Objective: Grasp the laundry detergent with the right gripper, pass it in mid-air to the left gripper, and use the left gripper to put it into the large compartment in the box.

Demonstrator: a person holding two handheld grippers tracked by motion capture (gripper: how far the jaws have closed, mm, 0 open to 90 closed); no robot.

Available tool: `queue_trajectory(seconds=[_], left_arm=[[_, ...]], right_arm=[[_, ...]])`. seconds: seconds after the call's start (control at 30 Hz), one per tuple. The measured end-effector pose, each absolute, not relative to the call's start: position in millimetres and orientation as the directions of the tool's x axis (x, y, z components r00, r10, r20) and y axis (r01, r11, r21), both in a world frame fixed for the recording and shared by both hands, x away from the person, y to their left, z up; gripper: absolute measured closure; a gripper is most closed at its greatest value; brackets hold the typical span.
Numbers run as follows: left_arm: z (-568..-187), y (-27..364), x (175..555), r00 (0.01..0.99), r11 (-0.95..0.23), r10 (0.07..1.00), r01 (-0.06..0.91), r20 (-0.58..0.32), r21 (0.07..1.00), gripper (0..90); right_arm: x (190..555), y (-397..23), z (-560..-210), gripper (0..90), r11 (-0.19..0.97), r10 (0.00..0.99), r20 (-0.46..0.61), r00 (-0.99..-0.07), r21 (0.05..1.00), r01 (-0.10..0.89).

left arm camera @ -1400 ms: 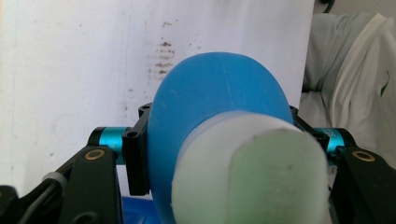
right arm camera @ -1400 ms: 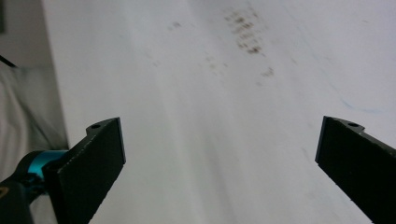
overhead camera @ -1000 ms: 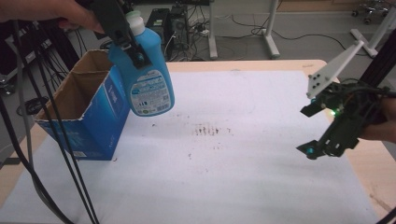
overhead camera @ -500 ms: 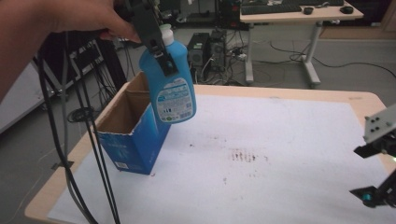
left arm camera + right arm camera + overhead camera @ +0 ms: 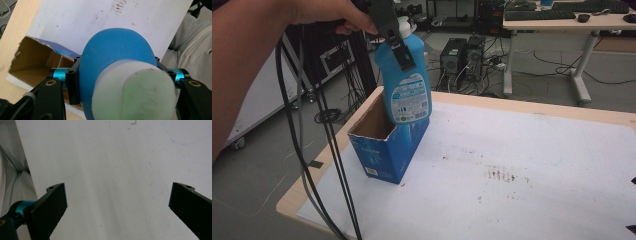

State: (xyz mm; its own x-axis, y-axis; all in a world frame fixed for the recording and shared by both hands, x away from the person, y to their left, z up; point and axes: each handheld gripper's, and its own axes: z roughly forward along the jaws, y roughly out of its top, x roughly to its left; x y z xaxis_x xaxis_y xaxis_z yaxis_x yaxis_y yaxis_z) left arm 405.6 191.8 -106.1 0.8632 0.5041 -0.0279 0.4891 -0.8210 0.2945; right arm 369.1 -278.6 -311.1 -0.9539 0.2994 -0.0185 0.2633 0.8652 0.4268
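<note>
one blue bottle [image 5: 404,82] with a white cap, one open blue cardboard box [image 5: 384,150], one white sheet [image 5: 522,170] spread across one wooden table [image 5: 292,202]. two handheld grippers: the left gripper [image 5: 394,37] and the right gripper [image 5: 117,202]. beyond, two desks and two computer towers [image 5: 464,60] on the floor.

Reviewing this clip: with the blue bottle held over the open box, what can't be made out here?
- Inside of the box: high view, its floor is hidden by its own walls and the blue bottle.
- Bottle label text: high view, too small to read.
- Box far end: left gripper view, covered by the bottle and the left hand-held gripper.
- Right hand-held gripper: its body is cut off by the bottom edge.
</note>
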Motion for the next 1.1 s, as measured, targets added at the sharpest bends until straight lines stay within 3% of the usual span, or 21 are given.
queue_trajectory(seconds=[0.53, 1.1], left_arm=[[-101, 236, 401, 0.814, -0.770, 0.581, 0.551, -0.002, 0.320, 37.9], [-142, 261, 410, 0.788, -0.753, 0.616, 0.590, -0.006, 0.292, 37.9]], right_arm=[[369, -279, -311, 1.0, 0.865, 0.292, -0.003, -0.956, 0.428, 0.263], [370, -278, -312, 1.1, 0.864, 0.305, -0.003, -0.952, 0.421, 0.275]])
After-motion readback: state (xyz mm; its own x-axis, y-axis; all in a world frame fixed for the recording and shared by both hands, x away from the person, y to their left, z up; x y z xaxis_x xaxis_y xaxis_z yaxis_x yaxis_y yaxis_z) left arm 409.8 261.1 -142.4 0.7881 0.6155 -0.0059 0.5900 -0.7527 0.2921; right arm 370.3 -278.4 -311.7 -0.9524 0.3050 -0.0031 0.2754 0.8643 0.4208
